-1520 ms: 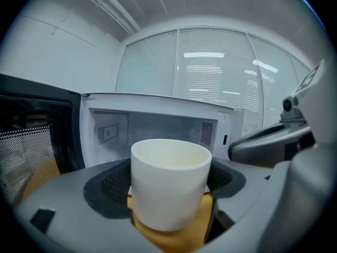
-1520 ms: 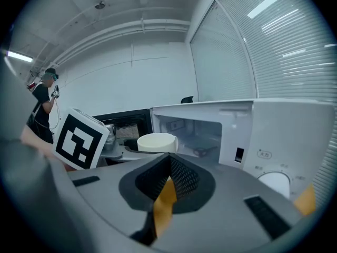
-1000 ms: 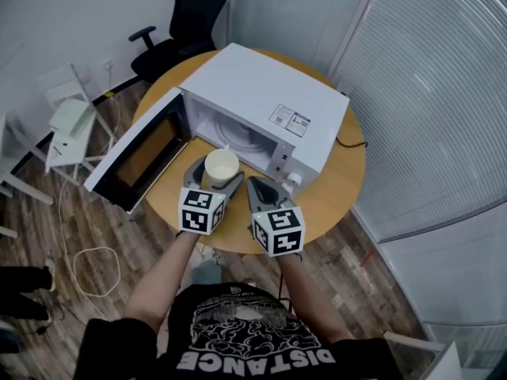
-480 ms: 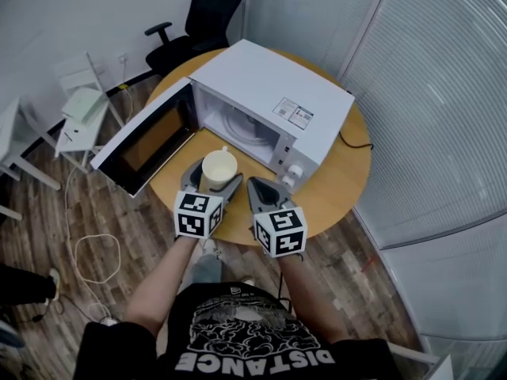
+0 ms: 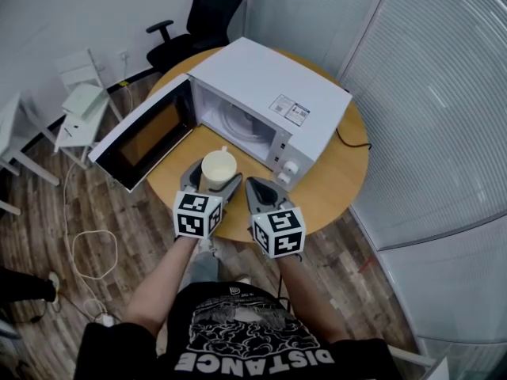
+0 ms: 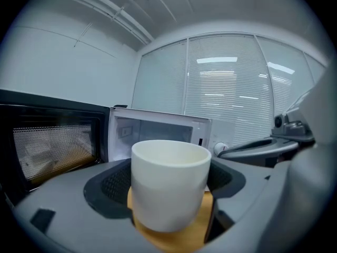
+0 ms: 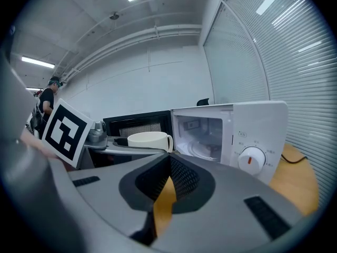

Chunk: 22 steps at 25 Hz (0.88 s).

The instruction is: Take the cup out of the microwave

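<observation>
- White-framed door [image 5: 142, 142] hangs wide open at far left, same as a sec ago. No one has touched it.
- Left gripper [image 5: 212, 179] has its jaws closed onto the sides of the cup [image 5: 219, 166]. The left gripper view shows the dark pads hugging the cup [image 6: 169, 183] on both sides, rim up and level.
- Cup is fully outside the microwave [image 5: 269, 85], over the table [image 5: 333, 180] just in front of the open cavity [image 5: 238, 125]. Can't tell if its base touches the wood.
- What changes vs 1 s back: v. little. Cup and both grippers sit at almost the same spot in the head view, and only the room shifts a bit round them, so I read that as my head cam moving. The pull-out looks stopped.
- Right gripper [image 5: 257, 188] is just beside the left one. Its jaws are pressed together w/ nothing between them, only a sliver of table showing below in its own view [image 7: 166, 191]. It's idle.
- Knobs [image 5: 287, 169] on the front panel are just beyond the right gripper, not touched.
- For the task, the removal itself looks done imo. What's left is prob. setting the cup down and letting go.
</observation>
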Each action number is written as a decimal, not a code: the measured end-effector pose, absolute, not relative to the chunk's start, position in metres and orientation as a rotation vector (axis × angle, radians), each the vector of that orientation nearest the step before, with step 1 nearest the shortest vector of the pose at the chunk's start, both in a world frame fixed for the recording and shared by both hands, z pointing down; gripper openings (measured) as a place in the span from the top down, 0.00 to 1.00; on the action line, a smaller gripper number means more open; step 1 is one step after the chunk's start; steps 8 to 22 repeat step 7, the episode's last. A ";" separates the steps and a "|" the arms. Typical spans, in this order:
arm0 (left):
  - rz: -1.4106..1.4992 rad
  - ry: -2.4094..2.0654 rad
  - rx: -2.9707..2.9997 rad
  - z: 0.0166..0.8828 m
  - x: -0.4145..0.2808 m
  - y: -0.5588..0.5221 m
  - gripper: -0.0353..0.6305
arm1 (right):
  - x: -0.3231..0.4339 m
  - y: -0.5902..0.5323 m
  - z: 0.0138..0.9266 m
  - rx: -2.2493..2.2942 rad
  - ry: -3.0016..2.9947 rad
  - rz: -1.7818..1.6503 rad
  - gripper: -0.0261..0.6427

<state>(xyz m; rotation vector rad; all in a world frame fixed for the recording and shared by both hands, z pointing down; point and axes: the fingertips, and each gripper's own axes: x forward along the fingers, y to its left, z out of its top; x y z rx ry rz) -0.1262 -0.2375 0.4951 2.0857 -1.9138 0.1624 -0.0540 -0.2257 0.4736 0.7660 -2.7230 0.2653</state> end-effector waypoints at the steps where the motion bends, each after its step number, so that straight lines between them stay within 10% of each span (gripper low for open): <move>1: 0.160 -1.913 2.086 0.495 -0.125 -0.238 0.30 | -0.053 -0.226 0.473 0.767 -2.722 0.265 0.94; 22: 0.157 -1.910 2.087 0.495 -0.123 -0.244 0.30 | -0.051 -0.230 0.473 0.770 -2.721 0.266 0.94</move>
